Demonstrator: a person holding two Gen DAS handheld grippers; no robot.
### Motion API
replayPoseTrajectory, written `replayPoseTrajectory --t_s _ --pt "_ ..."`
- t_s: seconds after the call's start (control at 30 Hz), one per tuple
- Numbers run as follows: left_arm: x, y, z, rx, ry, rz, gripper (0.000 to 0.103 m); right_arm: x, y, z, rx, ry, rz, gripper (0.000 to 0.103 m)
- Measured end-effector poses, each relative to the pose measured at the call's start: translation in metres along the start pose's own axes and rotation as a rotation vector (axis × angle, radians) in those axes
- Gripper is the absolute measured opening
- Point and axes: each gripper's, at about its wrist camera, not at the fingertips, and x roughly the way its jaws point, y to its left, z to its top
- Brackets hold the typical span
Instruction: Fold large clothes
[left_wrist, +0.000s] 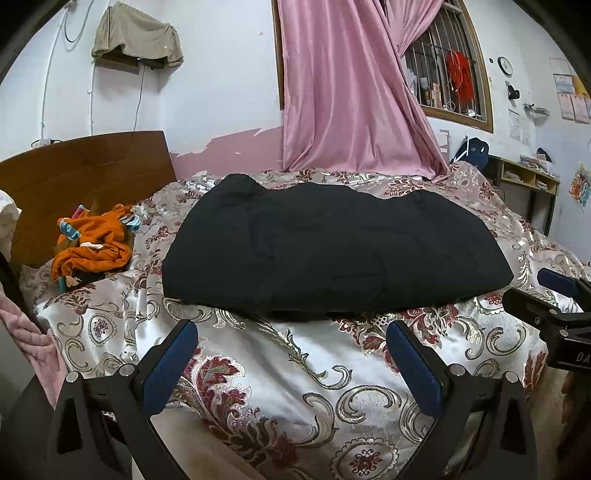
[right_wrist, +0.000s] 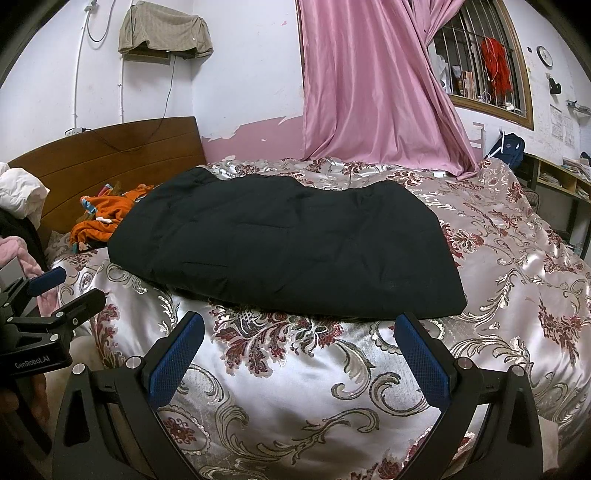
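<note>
A large black garment (left_wrist: 325, 251) lies folded into a wide flat bundle on the floral satin bedspread (left_wrist: 280, 387); it also shows in the right wrist view (right_wrist: 291, 243). My left gripper (left_wrist: 291, 328) is open and empty, just short of the garment's near edge, above the bedspread. My right gripper (right_wrist: 299, 321) is open and empty, also just short of the near edge. The right gripper shows at the right edge of the left wrist view (left_wrist: 546, 295). The left gripper shows at the left edge of the right wrist view (right_wrist: 59, 291).
An orange garment pile (left_wrist: 92, 243) lies at the bed's left by the wooden headboard (left_wrist: 85, 173). A pink curtain (left_wrist: 351, 92) hangs behind the bed. A desk with shelves (left_wrist: 528, 177) stands at the far right. Pink fabric (left_wrist: 22, 325) hangs at the left edge.
</note>
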Motion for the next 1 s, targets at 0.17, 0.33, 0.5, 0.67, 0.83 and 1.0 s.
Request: replayPoseTrajectory --t_s 0.17,0.33,0.5,0.67,0.83,1.0 --pt "-0.0003 -0.0007 0.0002 -0.001 -0.001 0.002 0.103 -0.0001 -0.0003 -0.0001 0.000 -0.001 0.000 0.101" --pt "-0.0008 0.0016 0.0005 -0.004 -0.002 0.003 0.103 0.0000 -0.0005 -0.0002 0.000 -0.001 0.001 0.101" --pt "-0.0004 0.0023 0.0005 -0.003 -0.002 0.003 0.103 -0.0001 -0.0006 -0.0001 0.000 0.000 0.001 0.101" --pt "-0.0006 0.0021 0.0004 0.000 -0.004 0.004 0.103 0.0001 0.0000 -0.0003 0.000 0.000 0.000 0.101" --pt "-0.0007 0.0016 0.0001 -0.003 -0.003 0.005 0.103 0.0000 -0.0001 0.0000 0.000 -0.001 0.000 0.101" --pt "-0.0007 0.0007 -0.0003 -0.002 -0.003 0.004 0.103 0.0000 0.0000 -0.0001 0.000 -0.001 0.000 0.101"
